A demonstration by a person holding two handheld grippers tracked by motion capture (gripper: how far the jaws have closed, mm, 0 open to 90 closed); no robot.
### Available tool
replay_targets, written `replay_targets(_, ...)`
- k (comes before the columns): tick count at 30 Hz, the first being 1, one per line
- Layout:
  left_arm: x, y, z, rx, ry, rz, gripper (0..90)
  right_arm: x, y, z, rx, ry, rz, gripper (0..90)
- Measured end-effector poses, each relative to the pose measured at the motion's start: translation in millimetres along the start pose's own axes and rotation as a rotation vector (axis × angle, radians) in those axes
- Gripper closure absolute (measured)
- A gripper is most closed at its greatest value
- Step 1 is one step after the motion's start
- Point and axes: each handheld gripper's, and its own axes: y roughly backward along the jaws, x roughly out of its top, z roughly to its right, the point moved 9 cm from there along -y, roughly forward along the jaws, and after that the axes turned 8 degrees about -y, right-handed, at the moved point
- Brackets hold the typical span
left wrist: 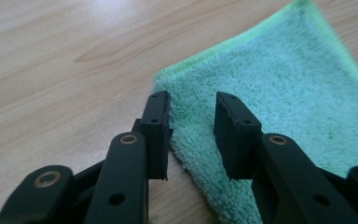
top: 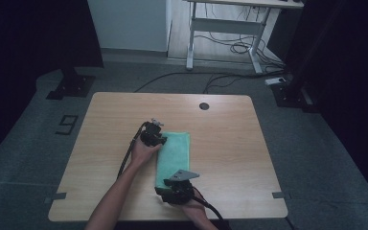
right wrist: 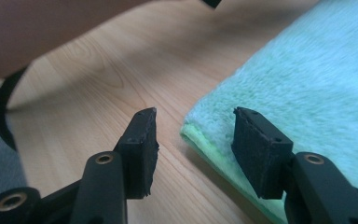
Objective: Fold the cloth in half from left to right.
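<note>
A folded teal towel [top: 175, 153] lies on the wooden table [top: 220, 124], long side running away from the person. My left gripper [top: 161, 139] sits at the towel's far left corner. In the left gripper view its jaws [left wrist: 193, 100] stand open low over that corner of the towel [left wrist: 284, 93], one pad over bare wood and one over cloth. My right gripper [top: 168, 185] is at the near left corner. Its jaws [right wrist: 196, 116] are open astride the folded edge of the towel [right wrist: 307, 79], with nothing pinched.
The person's left forearm [right wrist: 51, 32] crosses the top left of the right gripper view. A round cable hole [top: 204, 106] sits near the table's far edge. Beyond the table stand a white desk frame [top: 225, 28], floor cables and black stand bases [top: 72, 86].
</note>
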Motion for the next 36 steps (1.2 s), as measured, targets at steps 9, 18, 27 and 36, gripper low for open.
replay_targets(9, 4.4, -0.5, 3.8, -0.006, -0.008, 0.01, 66.1, 12.9, 30.2, 28.9, -0.071, -0.025, 0.071, 54.1)
replay_targets(18, -1.4, -9.3, 1.9, -0.02, -0.005, -0.013, 66.4, -9.6, 24.0, 50.4, -0.183, 0.003, -0.019, 55.9)
replay_targets(27, -4.7, -7.3, 6.5, -0.014, -0.006, -0.011, 66.5, -17.1, 31.4, 51.2, -0.201, 0.05, -0.027, 58.9)
replay_targets(36, -5.7, -5.8, 11.8, -0.026, -0.009, -0.016, 66.5, -21.8, 41.6, 55.1, -0.204, 0.056, -0.042, 58.4)
